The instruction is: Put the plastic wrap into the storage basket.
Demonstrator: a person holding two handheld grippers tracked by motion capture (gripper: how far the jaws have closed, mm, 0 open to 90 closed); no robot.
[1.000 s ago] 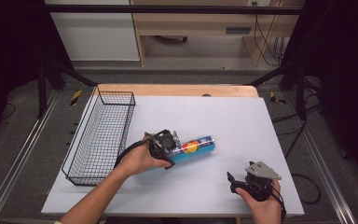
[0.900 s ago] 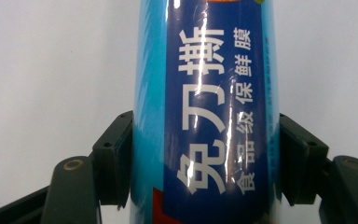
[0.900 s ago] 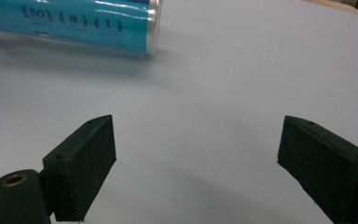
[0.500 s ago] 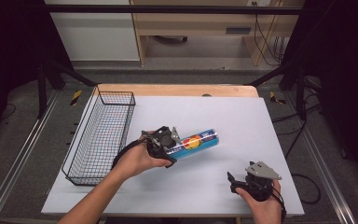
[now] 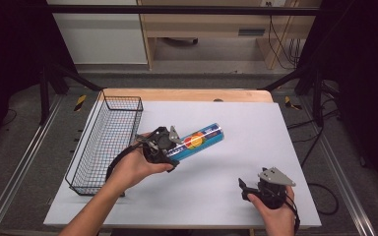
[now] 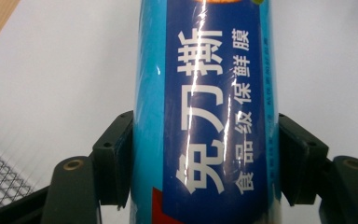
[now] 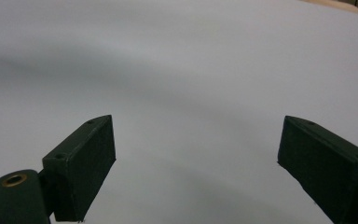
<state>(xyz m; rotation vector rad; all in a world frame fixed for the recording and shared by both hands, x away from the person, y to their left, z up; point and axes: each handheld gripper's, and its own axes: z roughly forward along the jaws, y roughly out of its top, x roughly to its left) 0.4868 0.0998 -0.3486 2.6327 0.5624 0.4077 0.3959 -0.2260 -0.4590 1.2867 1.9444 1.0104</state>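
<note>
Left gripper pinching a blue roll beside the basket

The left gripper clamps the blue cling-film roll between both jaws – the roll lies tilted over the white table sheet, just right of the wire basket. The right gripper rests near the front edge – jaws spread, holding nothing

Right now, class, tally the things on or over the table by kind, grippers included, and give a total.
Handheld grippers: 2, the left gripper and the right gripper
Blue rolls of cling film: 1, the roll
Black wire baskets: 1, the basket
Total: 4
</note>
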